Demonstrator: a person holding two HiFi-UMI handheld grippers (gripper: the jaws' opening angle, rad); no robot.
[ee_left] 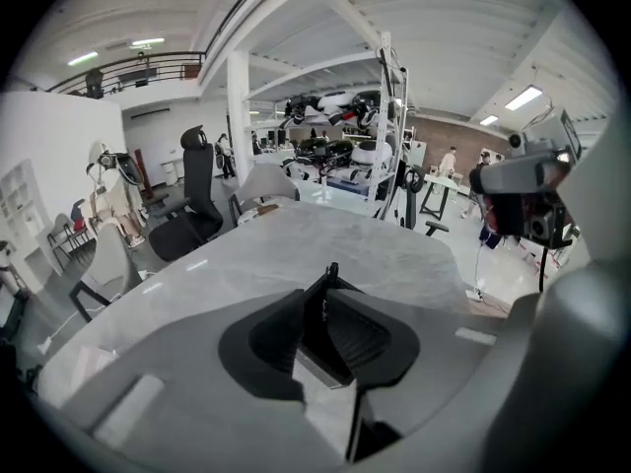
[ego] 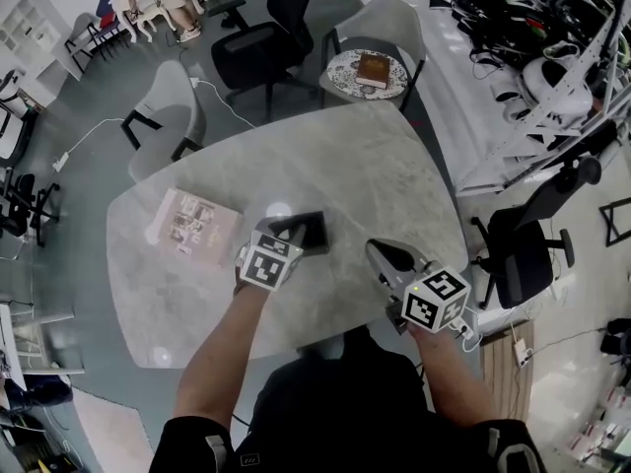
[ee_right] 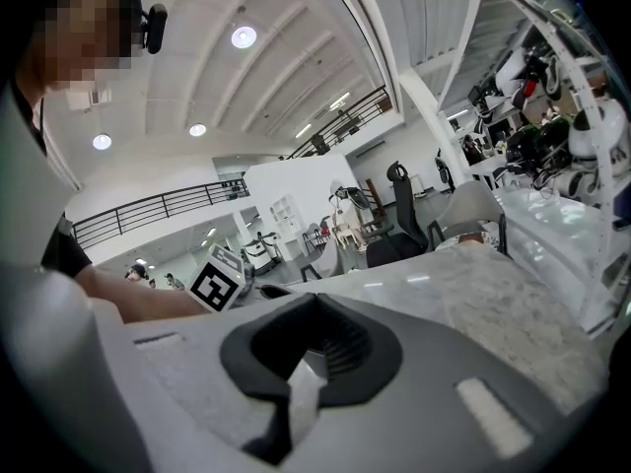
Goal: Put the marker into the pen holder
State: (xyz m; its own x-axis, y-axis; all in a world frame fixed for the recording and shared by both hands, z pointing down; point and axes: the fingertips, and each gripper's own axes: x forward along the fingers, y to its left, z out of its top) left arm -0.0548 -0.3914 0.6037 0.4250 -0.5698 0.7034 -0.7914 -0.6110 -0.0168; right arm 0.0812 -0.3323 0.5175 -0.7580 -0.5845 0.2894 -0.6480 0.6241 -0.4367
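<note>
Marble table (ego: 375, 175), open-plan room beyond. Left gripper (ee_left: 330, 299): jaws nearly together, clamped on 1 black boxy item filling their gap, judged the pen holder (ego: 314, 233). Right gripper (ee_right: 315, 304): jaws closed, nothing between. No marker identifiable; a slim dark tip just past the left jaws may be it. Risk: an off-centre clamp could tip or drag the pen holder on smooth stone. Count: 2 grippers, 1 pen holder, 1 booklet (ego: 197, 225) well left of the jaws.

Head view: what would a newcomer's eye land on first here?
Probably the two grippers low in the frame. The left gripper is closed on a black object near the table's middle, and the right gripper is shut on nothing by the near edge. After that, the pink booklet lying flat on the left of the pale marble table.
</note>
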